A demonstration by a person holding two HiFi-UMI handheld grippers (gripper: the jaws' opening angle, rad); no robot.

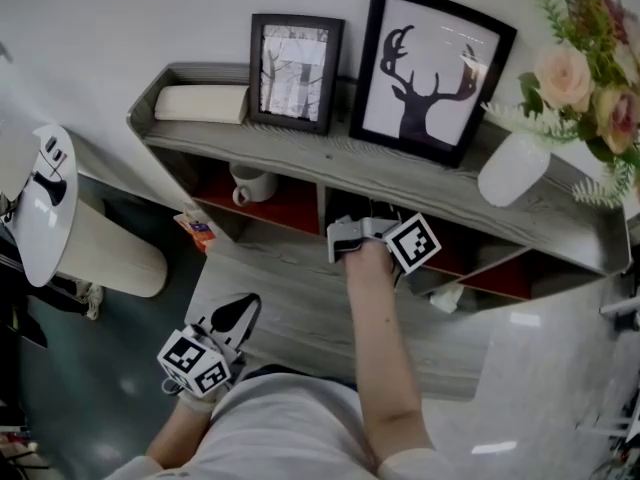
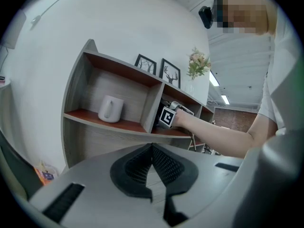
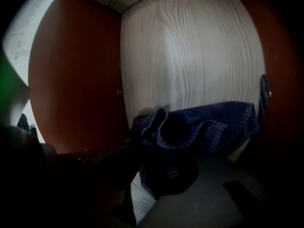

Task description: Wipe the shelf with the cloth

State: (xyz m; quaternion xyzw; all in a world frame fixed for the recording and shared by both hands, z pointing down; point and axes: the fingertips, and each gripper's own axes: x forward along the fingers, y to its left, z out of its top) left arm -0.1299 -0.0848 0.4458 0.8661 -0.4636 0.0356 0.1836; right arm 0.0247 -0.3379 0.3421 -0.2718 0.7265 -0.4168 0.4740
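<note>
The right tongs (image 1: 352, 236) were inside the shelf (image 1: 330, 158), in the compartment under its top board next to the one with the white mug (image 1: 250, 183). They were clenched on the blue cloth (image 3: 199, 122). The cloth bunched out past the tips and seemed to lie against the pale wood-grain back panel, close to the corner it made with the red side wall, most likely so that fabric rather than tongs would rub the inner surfaces. The left tongs (image 2: 152, 151) were pressed together with nothing between them, held low in front of the shelf's front edge and well apart from it, apparently to keep clear of the working arm. A small framed picture (image 1: 295, 71), a deer print (image 1: 432, 73) and a white vase (image 1: 513, 168) stood along the top board's rear edge, none of them touched.
</note>
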